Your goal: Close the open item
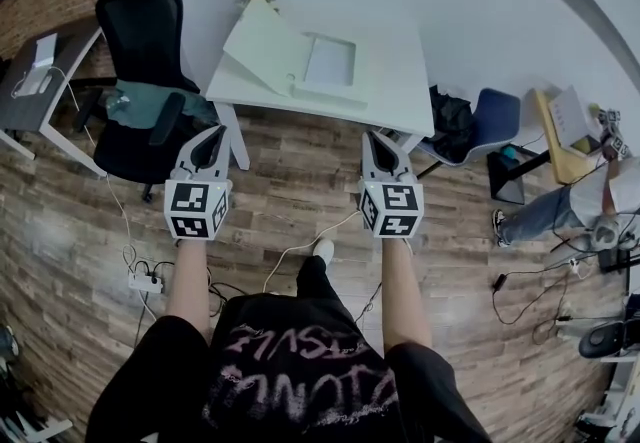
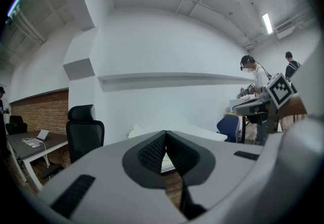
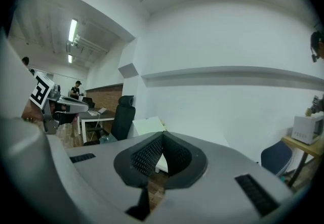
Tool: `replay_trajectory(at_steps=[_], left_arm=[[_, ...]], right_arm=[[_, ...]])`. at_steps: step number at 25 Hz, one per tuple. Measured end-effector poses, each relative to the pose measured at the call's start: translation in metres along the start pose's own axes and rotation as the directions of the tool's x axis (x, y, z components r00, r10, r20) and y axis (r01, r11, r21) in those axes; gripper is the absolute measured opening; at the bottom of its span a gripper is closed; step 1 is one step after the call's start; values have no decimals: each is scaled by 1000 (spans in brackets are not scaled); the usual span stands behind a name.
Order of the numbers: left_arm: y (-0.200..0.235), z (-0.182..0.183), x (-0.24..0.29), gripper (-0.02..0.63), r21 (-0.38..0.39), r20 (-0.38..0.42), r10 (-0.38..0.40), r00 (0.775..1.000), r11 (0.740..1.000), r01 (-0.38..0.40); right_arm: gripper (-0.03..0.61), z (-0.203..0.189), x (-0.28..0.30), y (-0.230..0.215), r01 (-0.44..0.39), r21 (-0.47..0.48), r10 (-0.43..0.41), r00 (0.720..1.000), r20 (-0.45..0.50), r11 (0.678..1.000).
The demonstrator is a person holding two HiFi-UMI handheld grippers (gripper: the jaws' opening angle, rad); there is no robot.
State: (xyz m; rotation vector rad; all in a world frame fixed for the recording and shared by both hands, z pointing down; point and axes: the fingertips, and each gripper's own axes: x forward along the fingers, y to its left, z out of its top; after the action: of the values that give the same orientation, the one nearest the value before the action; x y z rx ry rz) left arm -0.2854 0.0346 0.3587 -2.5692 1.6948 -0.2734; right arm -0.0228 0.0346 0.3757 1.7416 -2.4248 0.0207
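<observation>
A flat white box (image 1: pixel 328 66) lies open on the white table (image 1: pixel 390 103), its lid (image 1: pixel 262 49) propped up at a slant on the left side. Both grippers hover over the wooden floor short of the table's near edge, apart from the box. My left gripper (image 1: pixel 214 134) is shut with nothing in it, pointing at the table's left corner. My right gripper (image 1: pixel 378 138) is shut and empty too, pointing at the table's right part. In the left gripper view the jaws (image 2: pixel 165 134) meet, with the lid (image 2: pixel 135 131) beyond. In the right gripper view the jaws (image 3: pixel 162 137) meet below the lid (image 3: pixel 148 126).
A black office chair (image 1: pixel 145 51) with a green cloth stands left of the table, and a dark desk (image 1: pixel 40 71) lies further left. A blue chair (image 1: pixel 495 121) and bags sit at the right. A seated person (image 1: pixel 560 206) is far right. Cables and a power strip (image 1: pixel 145 281) lie on the floor.
</observation>
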Motion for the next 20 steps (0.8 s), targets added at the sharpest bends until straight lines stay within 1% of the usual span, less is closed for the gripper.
replay_trajectory(at_steps=[9,15,20], left_arm=[[1,1,93,3,1,-18,24,1000,1000,-24],[-3,2,159,3,12,-46,54,998,999,-53],[-4,10,201,3,20,-76,94,993,996,-92]], right_arm=[[11,-10,75,-64,-22,11,22,1000,-14,1000],[11,-15,134,-115,-56,25,56,998,-19,998],[11,-14,173,-149,-97,47,98,995,-19,994]])
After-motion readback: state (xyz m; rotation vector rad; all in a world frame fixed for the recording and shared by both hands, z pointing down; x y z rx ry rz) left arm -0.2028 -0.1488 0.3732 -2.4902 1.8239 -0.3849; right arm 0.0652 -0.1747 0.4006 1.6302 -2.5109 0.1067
